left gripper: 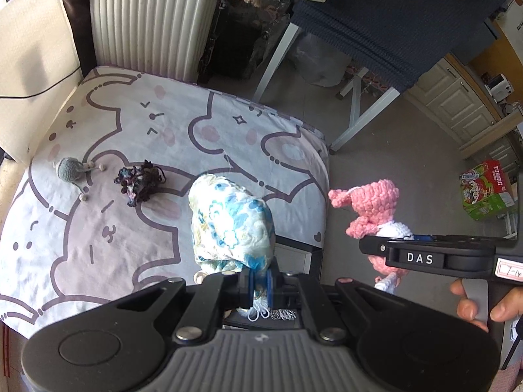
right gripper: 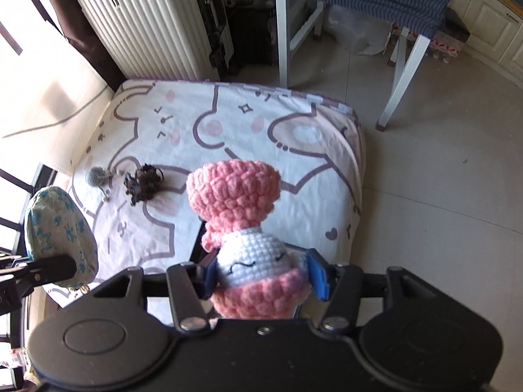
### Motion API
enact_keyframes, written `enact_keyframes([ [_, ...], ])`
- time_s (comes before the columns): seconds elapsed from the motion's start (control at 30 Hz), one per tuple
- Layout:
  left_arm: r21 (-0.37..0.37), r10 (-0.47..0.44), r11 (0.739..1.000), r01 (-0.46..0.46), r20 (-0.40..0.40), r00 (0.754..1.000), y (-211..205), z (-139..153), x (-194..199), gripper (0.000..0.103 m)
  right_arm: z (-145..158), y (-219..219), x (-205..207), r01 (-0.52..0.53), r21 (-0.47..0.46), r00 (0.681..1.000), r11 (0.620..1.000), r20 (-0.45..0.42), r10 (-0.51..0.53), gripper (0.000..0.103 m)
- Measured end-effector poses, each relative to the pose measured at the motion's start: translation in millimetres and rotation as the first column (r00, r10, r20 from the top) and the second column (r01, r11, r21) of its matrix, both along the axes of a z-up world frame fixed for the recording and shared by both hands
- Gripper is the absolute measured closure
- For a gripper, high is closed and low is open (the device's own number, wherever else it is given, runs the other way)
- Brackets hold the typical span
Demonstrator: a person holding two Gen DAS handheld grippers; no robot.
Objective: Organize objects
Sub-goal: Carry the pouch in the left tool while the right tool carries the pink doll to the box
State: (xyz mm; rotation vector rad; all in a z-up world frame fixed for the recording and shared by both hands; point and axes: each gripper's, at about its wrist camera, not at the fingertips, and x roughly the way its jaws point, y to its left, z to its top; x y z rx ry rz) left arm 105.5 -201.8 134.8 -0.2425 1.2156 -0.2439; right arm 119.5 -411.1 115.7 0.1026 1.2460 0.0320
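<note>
My left gripper (left gripper: 260, 285) is shut on the drawn neck of a blue floral cloth pouch (left gripper: 232, 222), which hangs above the near part of the cartoon-print cloth (left gripper: 108, 238). My right gripper (right gripper: 263, 276) is shut on a pink and white crochet doll (right gripper: 248, 228), its blue pads pressing the doll's white face from both sides. That doll (left gripper: 369, 209) also shows in the left wrist view, past the cloth's right edge. The pouch (right gripper: 60, 232) appears at the left of the right wrist view. A small grey crochet toy (left gripper: 70, 170) and a dark yarn tangle (left gripper: 140, 183) lie on the cloth.
A white ribbed suitcase (right gripper: 153, 29) stands behind the cloth-covered surface. A white-legged table with a blue striped cover (left gripper: 392, 29) is at the back right. A green and red Tuborg box (left gripper: 488, 189) sits on the grey floor. A person's fingers (left gripper: 474, 303) hold the right gripper's handle.
</note>
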Motion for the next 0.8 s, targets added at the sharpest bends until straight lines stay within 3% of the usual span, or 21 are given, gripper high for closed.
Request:
enact_keyframes([
  [0.27, -0.072, -0.019, 0.997, 0.013, -0.08, 0.997, -14.7, -71.1, -1.3, 0.096, -66.0, 8.8, -3.9, -0.021, -0.027, 0.997, 0.999, -0.076, 0.019, 0.046],
  [0.73, -0.016, -0.062, 0.998, 0.061, -0.09, 0.994, -56.1, -171.3, 16.0, 0.096, -169.7, -3.5, 17.6, -0.001, 0.007, 0.995, 1.0, -0.104, 0.002, 0.044],
  [0.8, -0.002, -0.049, 0.999, 0.049, -0.088, 0.995, -57.5, -180.5, 17.8, 0.092, -180.8, -5.3, 19.0, 0.008, 0.011, 0.994, 1.0, -0.112, -0.006, 0.04],
])
